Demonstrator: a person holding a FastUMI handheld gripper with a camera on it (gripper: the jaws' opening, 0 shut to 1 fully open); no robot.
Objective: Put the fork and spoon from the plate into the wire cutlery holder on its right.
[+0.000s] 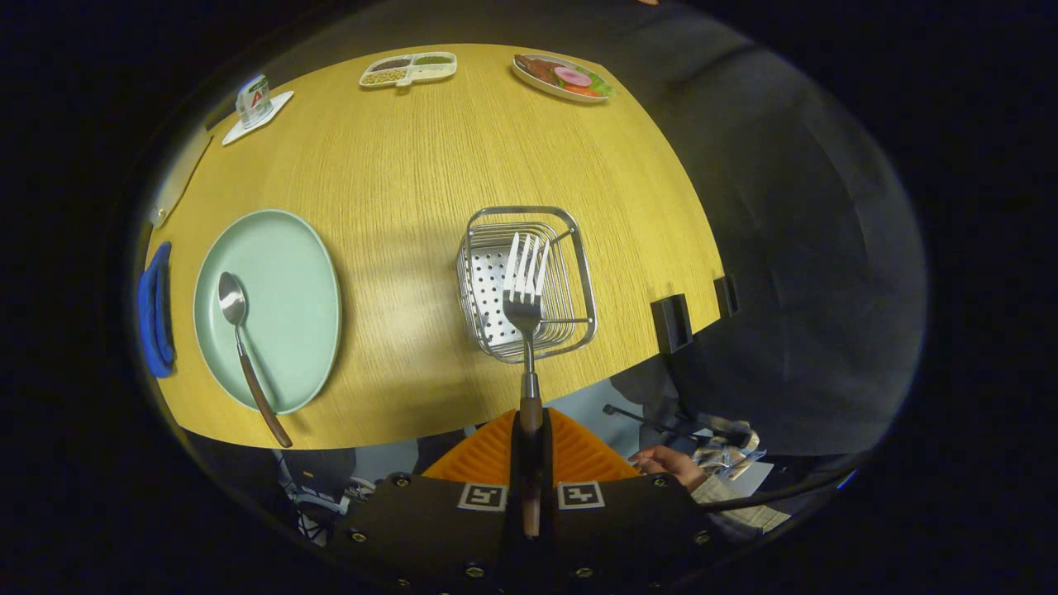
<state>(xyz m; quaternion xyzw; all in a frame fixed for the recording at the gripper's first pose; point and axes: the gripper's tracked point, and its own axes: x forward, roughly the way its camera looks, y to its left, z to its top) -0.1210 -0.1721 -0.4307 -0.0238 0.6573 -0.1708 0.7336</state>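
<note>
Clamping the fork (526, 307) by its brown handle, the gripper (530, 463) has both fingers pressed together on it, tines pointing ahead toward twelve o'clock and hanging over the wire cutlery holder (529, 281). That holder stands upright on the yellow wooden table (397, 165), its perforated floor showing. Off at nine o'clock from the holder lies the pale green plate (285, 281), the spoon (244, 339) resting in it, handle overhanging the near rim. Beyond the plate sits a blue object (155, 310). Far across the table lie a divided tray (408, 69), a food plate (562, 77) and a small card stand (254, 101). A person's hand (665, 463) shows at four o'clock.
</note>
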